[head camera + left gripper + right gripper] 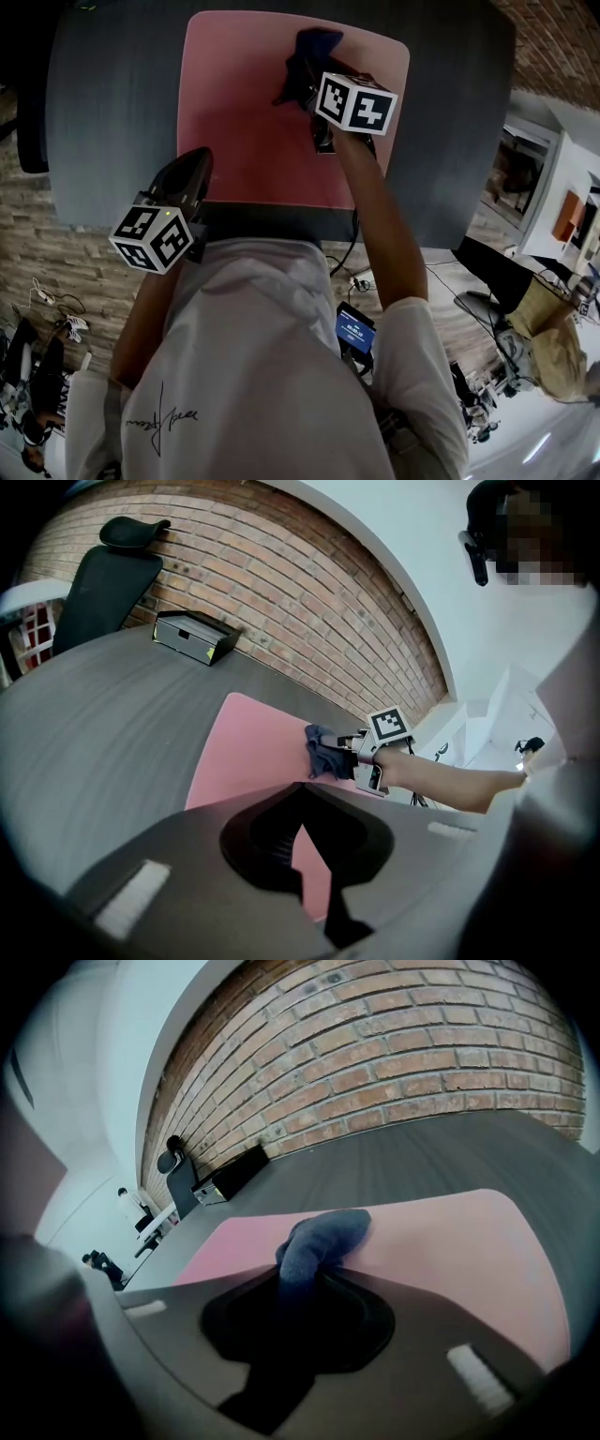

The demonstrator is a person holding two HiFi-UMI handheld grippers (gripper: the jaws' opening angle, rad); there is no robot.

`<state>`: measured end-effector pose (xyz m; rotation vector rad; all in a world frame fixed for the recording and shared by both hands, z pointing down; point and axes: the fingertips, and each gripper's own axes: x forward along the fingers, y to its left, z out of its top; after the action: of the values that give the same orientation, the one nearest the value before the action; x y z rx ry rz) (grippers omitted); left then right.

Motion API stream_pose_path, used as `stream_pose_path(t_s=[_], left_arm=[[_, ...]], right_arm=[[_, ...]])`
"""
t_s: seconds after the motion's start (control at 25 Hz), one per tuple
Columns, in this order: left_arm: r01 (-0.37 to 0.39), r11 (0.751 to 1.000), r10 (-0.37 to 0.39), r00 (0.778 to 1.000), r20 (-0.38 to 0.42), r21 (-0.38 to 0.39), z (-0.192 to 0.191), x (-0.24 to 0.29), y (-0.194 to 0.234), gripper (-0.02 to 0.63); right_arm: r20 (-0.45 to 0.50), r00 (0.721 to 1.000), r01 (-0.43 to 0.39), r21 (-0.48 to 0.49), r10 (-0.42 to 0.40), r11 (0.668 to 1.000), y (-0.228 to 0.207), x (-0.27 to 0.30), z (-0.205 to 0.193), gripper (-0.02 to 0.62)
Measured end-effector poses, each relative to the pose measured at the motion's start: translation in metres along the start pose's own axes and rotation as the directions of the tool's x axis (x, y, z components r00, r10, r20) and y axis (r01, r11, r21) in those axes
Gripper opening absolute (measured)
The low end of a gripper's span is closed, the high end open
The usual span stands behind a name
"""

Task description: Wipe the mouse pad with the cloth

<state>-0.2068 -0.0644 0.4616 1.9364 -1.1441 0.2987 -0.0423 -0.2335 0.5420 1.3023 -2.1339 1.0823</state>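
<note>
Two grippers at the mouse pad (234,131): right gripper (307,86) clamps the cloth (314,49) near its far edge; left gripper (199,157), closed and empty, at its near edge. Wiping apparently mid-course.

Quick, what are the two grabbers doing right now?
Left gripper: shut, holding nothing.
Right gripper: shut on the cloth, which lies on the mouse pad.

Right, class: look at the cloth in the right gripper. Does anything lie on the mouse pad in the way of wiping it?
Nothing lies on the pink mouse pad around the cloth, which the right gripper holds near the far edge. Only the left gripper, shut and empty, is at the pad's near left edge.
</note>
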Motion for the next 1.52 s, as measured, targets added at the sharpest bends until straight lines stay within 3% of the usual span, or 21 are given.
stream_pose_path(t_s=[1.2, 1.52], left_arm=[[-0.008, 0.999, 0.009, 1.0, 0.029, -0.042, 0.015, -0.017, 0.028, 0.008], [0.031, 0.999, -0.031, 0.999, -0.005, -0.033, 0.013, -0.013, 0.033, 0.009]], right_arm=[[-0.007, 1.0, -0.023, -0.045, 0.022, 0.999, 0.059, 0.04, 0.01, 0.078], [-0.001, 1.0, -0.017, -0.005, 0.017, 1.0, 0.07, 0.044, 0.007, 0.073]])
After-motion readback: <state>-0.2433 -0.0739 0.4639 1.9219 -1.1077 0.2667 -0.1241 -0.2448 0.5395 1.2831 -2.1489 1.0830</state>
